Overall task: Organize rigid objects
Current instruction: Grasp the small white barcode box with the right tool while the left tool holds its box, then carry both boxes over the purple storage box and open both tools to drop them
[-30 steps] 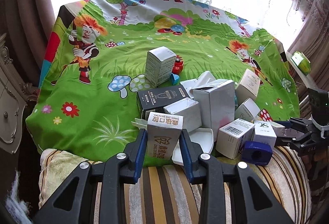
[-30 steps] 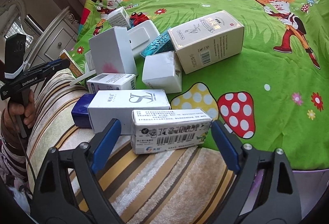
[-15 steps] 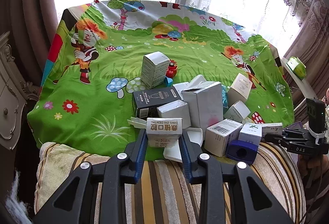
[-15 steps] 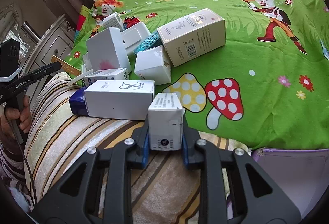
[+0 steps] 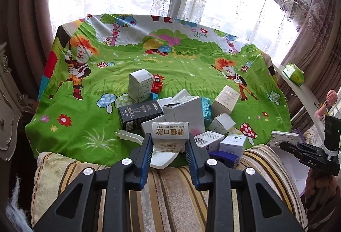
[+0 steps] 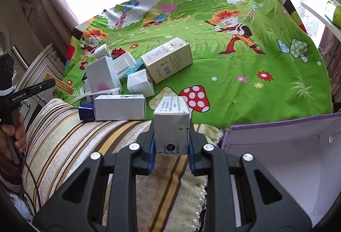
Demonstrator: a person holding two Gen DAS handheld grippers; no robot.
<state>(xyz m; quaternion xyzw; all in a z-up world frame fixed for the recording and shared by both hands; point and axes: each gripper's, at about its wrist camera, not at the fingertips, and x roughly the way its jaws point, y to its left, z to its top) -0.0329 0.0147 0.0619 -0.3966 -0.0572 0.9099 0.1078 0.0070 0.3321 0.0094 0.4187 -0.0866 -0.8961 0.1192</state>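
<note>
Two boxes are in hand at once, above a green cartoon sheet (image 5: pixel 174 66) that fills the middle of both views. A striped cushion (image 6: pixel 89 138) runs along the lower edge of each frame. At the lower right of the right wrist view stands a purple-edged open carton (image 6: pixel 283 146), white inside, seemingly empty. A heap of small boxes (image 5: pixel 183 112) crowds the sheet's near edge, in the lower centre of the left wrist view; a black one (image 5: pixel 139 111) lies at its left.

Right gripper (image 6: pixel 171 152): its jaws have just been closing and now clamp a white medicine box (image 6: pixel 171 125) endwise, at the lower centre of its view. Left gripper (image 5: pixel 169 154): narrowly set, its blue pads (image 5: pixel 148 152) press both sides of a dental carton (image 5: pixel 170 137) with upside-down lettering, at the lower centre of the left wrist view.

Both look like thin, light cardboard: stiff along the edges, likely to dent on the broad faces. Holding across the narrower width, near a folded end, seems safest, and a gentle squeeze should do. The smooth printed faces could slide if tilted steeply.
</note>
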